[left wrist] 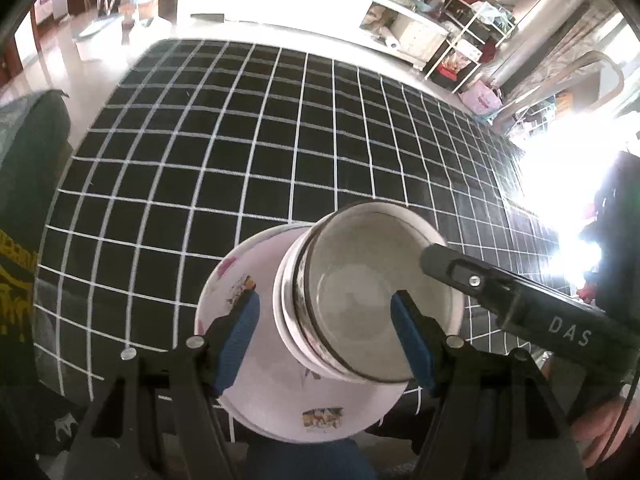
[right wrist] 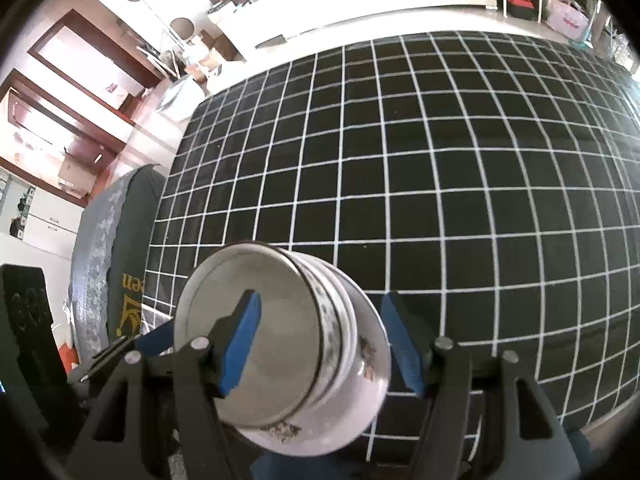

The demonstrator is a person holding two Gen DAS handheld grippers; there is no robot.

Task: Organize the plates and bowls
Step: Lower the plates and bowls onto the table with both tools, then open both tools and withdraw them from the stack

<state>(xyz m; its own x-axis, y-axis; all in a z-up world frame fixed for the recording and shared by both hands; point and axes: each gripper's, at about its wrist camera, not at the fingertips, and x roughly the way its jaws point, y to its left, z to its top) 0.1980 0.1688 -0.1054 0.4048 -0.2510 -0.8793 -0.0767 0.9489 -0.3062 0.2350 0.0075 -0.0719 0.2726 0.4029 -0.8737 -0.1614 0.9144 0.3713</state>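
Progress: the bowls (left wrist: pixel 360 304) are nested into one stack that sits on a decorated plate (left wrist: pixel 280 400), so the gathering looks largely done, judging by how things lie.
Left to do: I judge little remains; no other dish shows on the checked tabletop (left wrist: pixel 248 152) in either view, so at most the stack may need a final spot.
Stack position: low centre of both frames, at the near edge of the black-and-white grid cloth; in the right wrist view the bowls (right wrist: pixel 280 340) fill the lower middle, with the plate (right wrist: pixel 376 364) peeking out on their right.
Left claw (left wrist: pixel 324 340): jaws moderately wide, nothing gripped; its blue pads frame the stack in the picture, one over the plate's left part, one over the top bowl's interior, and appear to hang above it rather than touch.
Right claw (right wrist: pixel 328 348): likewise parted and empty; its left pad lies over the top bowl's inside, its right pad over the cloth just beside the plate rim.
Right claw seen from the left: its dark finger crosses the top bowl's right rim from the lower right of the frame; contact cannot be told.
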